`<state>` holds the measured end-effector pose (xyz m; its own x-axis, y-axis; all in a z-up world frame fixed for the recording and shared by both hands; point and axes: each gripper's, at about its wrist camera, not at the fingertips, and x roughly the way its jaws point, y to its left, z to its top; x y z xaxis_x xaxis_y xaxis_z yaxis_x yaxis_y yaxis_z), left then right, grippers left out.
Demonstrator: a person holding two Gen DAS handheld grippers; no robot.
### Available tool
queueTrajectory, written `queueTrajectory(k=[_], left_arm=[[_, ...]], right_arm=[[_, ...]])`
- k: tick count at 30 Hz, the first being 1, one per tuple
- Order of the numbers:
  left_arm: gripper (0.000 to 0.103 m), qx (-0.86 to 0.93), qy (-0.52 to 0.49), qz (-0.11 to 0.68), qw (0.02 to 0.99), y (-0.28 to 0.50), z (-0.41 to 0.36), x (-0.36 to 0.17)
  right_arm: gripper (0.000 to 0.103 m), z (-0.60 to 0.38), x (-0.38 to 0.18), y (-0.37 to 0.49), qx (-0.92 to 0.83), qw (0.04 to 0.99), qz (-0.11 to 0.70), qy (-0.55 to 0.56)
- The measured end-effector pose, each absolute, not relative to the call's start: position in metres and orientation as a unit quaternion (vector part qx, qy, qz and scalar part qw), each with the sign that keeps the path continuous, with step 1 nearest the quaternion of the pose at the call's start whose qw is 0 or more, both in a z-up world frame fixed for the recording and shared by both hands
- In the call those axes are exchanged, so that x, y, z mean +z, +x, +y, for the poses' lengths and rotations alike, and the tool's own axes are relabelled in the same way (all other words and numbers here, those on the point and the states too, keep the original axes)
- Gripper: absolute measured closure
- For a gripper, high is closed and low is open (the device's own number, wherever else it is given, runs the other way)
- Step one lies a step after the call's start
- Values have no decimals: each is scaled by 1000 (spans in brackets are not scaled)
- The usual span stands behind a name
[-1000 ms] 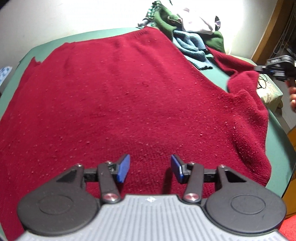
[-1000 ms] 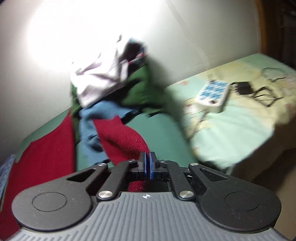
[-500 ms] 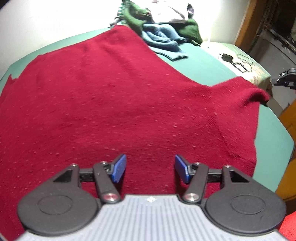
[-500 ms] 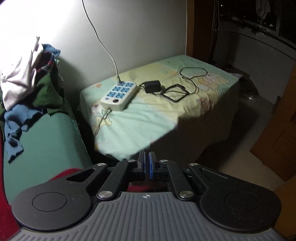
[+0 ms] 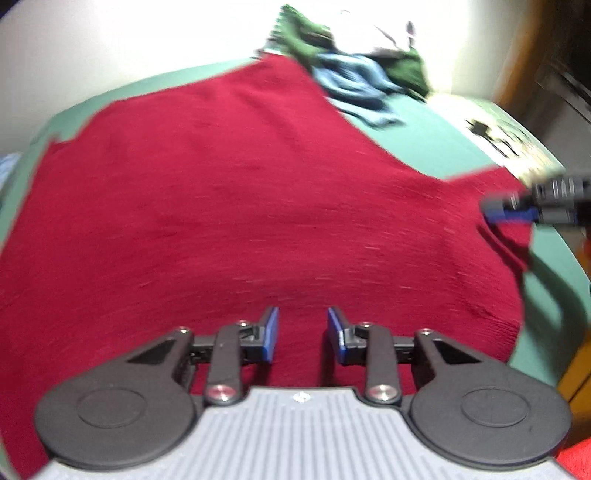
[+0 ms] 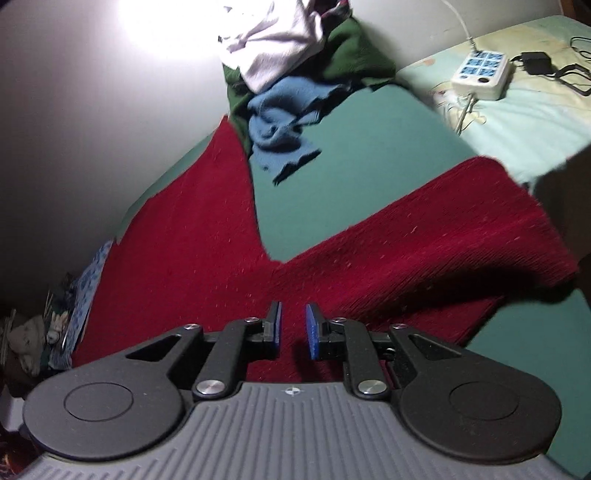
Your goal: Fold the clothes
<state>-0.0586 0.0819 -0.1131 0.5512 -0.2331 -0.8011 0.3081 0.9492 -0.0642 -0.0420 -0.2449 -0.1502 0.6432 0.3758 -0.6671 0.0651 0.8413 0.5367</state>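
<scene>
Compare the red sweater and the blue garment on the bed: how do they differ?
The red sweater is spread flat, sleeve stretched out; the blue garment lies crumpled. The red sweater covers far more bed. The red sweater lies alone; the blue garment sits against a clothes pile. Both look knitted.

I see a white power strip [image 6: 482, 75] with blue squares on top. It sits on a pale sheet [image 6: 524, 122] with faint pictures on it. A white cord [image 6: 461, 22] goes up the wall from the power strip. Just to the right of the power strip is a small black charger [image 6: 534, 62] with a black wire [image 6: 570, 79] looping away from it. Far to the left of the power strip, down low by the wall, I see a dim heap of small things [image 6: 33, 332]. I cannot tell what they are.
</scene>
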Motion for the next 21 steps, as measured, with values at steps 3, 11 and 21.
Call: queueTrajectory(k=[3,11,21], left_arm=[[70,-77,11,435,897,-69,136,-103],[75,130,-34,401,906,-80,290,-83],[87,115,-7,417,901,-53,371,-100]], right_arm=[[90,-245,-154,-39,82,867,415,263],[85,-188,-130,-27,120,867,426,228],[73,-56,-136,-43,131,891,411,139]])
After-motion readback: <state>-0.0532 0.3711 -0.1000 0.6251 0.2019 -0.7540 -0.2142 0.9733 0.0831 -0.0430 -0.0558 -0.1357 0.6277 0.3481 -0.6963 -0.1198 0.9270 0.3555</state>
